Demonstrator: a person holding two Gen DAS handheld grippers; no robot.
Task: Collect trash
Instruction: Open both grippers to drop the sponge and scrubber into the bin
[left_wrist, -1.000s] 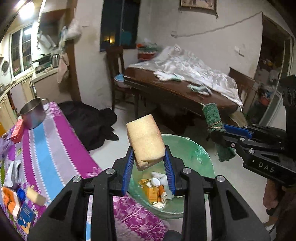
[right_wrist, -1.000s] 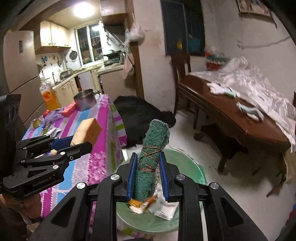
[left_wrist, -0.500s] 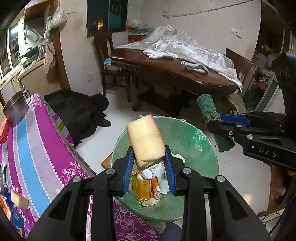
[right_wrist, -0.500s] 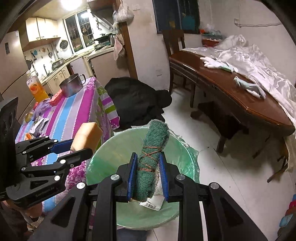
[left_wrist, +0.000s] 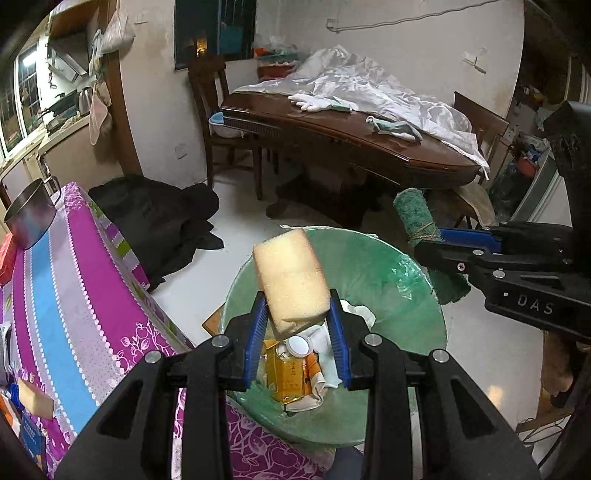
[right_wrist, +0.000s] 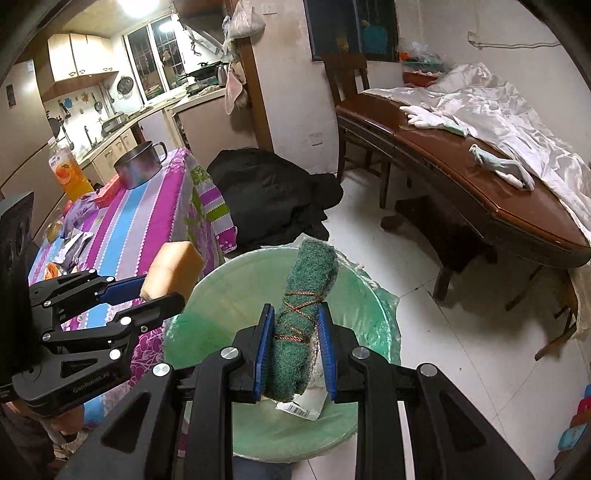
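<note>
My left gripper (left_wrist: 297, 332) is shut on a yellow sponge (left_wrist: 290, 278) and holds it over a green-lined trash bin (left_wrist: 413, 310). The bin holds a yellow bottle (left_wrist: 290, 373), wrappers and paper. My right gripper (right_wrist: 295, 350) is shut on a rolled green scouring pad (right_wrist: 304, 306) tied with cord, also above the bin (right_wrist: 229, 295). Each view shows the other hand: the green roll (left_wrist: 415, 218) at the right, the sponge (right_wrist: 171, 269) at the left.
A table with a purple striped cloth (left_wrist: 66, 295) stands left of the bin, carrying a steel pot (left_wrist: 29, 218) and packets. A black bag (left_wrist: 159, 221) lies on the floor. Behind are a dark wooden table (left_wrist: 351, 136), chairs and white cloth.
Both grippers have sunk and tipped downward toward the bin, which now fills more of each view. The sponge and the green roll stay gripped.
</note>
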